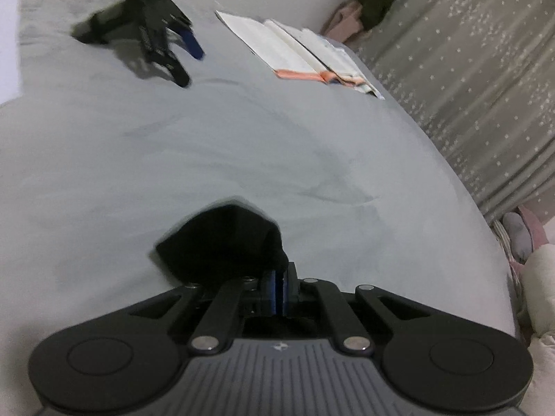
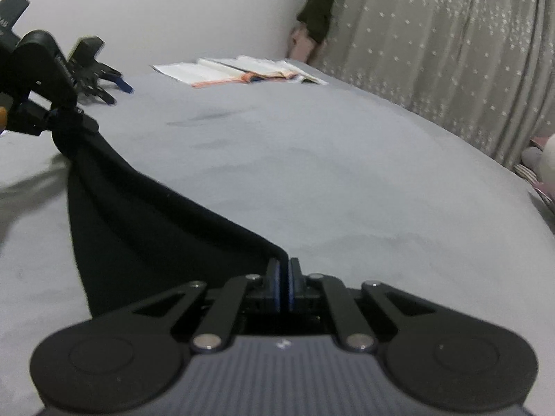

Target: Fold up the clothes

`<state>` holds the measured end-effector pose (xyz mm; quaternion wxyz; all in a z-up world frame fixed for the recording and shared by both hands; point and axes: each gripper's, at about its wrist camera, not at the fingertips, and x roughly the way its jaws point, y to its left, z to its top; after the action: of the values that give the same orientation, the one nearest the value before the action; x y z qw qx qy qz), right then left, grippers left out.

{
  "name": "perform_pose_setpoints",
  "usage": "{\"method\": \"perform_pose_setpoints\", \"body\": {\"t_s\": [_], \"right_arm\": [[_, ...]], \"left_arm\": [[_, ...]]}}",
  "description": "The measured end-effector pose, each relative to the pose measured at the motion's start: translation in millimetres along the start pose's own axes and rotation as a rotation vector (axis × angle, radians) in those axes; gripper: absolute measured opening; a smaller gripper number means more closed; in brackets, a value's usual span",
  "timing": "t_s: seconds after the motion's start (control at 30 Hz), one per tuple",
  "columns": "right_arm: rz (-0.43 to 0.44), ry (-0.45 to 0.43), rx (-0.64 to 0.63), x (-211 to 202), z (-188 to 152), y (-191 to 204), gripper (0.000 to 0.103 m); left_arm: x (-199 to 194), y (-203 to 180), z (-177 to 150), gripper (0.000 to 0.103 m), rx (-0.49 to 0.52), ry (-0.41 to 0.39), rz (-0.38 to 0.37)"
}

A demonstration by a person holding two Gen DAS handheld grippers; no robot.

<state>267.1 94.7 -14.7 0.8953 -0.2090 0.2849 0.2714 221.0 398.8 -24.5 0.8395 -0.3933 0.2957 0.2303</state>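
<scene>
Black garment [image 2: 145,215] stretched between left gripper [image 2: 60,116], right gripper [image 2: 284,274]

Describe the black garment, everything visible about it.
The black garment is plain, dark, soft-looking cloth with no visible print or seams. It lies partly on the grey bed sheet, its upper edge stretched between two pinched points: the right gripper is shut on one corner, the left gripper on another bunched corner. The rest drapes down onto the sheet.

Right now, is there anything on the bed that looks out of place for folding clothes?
Yes: an open book lies far across the grey bed, and a spare gripper lies unheld near it. Neither is clothing like the black garment.
</scene>
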Motion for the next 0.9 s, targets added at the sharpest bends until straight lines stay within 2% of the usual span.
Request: {"method": "perform_pose_setpoints", "body": {"t_s": [0.07,0.13,0.17,0.23,0.33,0.43,0.57,0.73,0.9], "right_arm": [[-0.015,0.013,0.018,7,0,1,0.005],[-0.039,0.014,0.005,11,0,5,0.008],[-0.070,0.009,-0.012,13,1,10,0.011],[-0.087,0.007,-0.018,15,5,13,0.017],[-0.097,-0.004,0.004,11,9,13,0.024],[-0.101,-0.027,0.017,1,11,13,0.034],[-0.066,-0.063,0.040,-27,10,13,0.034],[-0.002,-0.095,0.016,-71,-5,30,0.034],[0.039,-0.089,-0.068,-93,-29,57,0.035]], "left_arm": [[9,-2,2,0.013,0.013,0.002,-0.008],[16,-1,5,0.042,0.040,-0.011,-0.035],[14,0,6,0.047,0.045,-0.023,-0.043],[8,3,11,0.062,0.056,-0.063,-0.056],[-10,10,18,0.080,0.073,-0.127,-0.043],[-27,23,21,0.084,0.079,-0.178,0.027],[-35,50,20,0.084,0.050,-0.151,0.047],[-33,82,6,0.076,-0.031,-0.123,-0.004],[-33,81,-11,0.070,-0.027,-0.140,-0.094]]}}
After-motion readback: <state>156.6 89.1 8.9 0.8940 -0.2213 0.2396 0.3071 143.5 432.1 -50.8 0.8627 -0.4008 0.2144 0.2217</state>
